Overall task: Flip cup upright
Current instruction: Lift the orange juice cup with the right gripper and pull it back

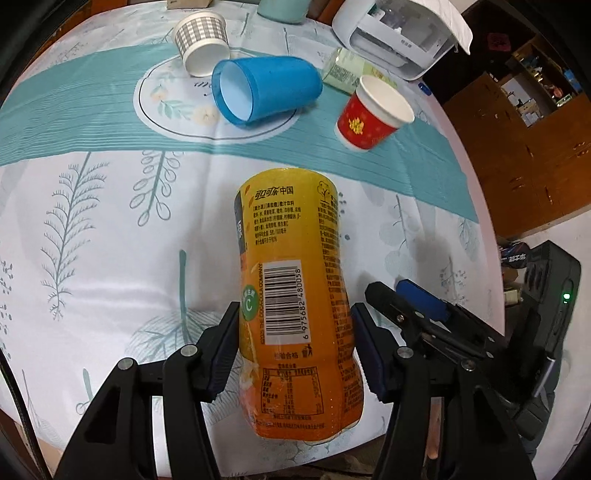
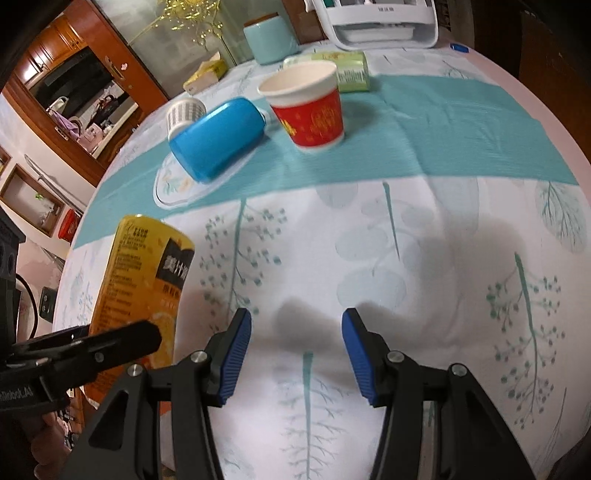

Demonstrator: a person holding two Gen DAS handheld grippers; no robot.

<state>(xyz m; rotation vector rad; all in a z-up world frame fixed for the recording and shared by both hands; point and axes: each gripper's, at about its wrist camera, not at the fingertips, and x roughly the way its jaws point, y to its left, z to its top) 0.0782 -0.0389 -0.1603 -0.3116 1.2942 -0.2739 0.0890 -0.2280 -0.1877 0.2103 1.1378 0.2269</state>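
My left gripper (image 1: 293, 339) is shut on an orange juice bottle (image 1: 291, 295), held above the table's near part; the bottle also shows at the left of the right wrist view (image 2: 144, 273). A blue cup (image 1: 264, 90) lies on its side on the round mat, mouth towards me; it also shows in the right wrist view (image 2: 218, 138). A red paper cup (image 1: 373, 116) stands upright to its right, also in the right wrist view (image 2: 312, 107). A grey checked cup (image 1: 203, 42) lies on its side behind the blue one. My right gripper (image 2: 295, 354) is open and empty over the cloth.
A white appliance (image 1: 402, 33) stands at the back. A pale green packet (image 2: 345, 70) and a teal canister (image 2: 271, 37) lie beyond the cups. A tissue pack (image 2: 205, 75) is at the back left. The round table's edge (image 1: 476, 206) curves on the right.
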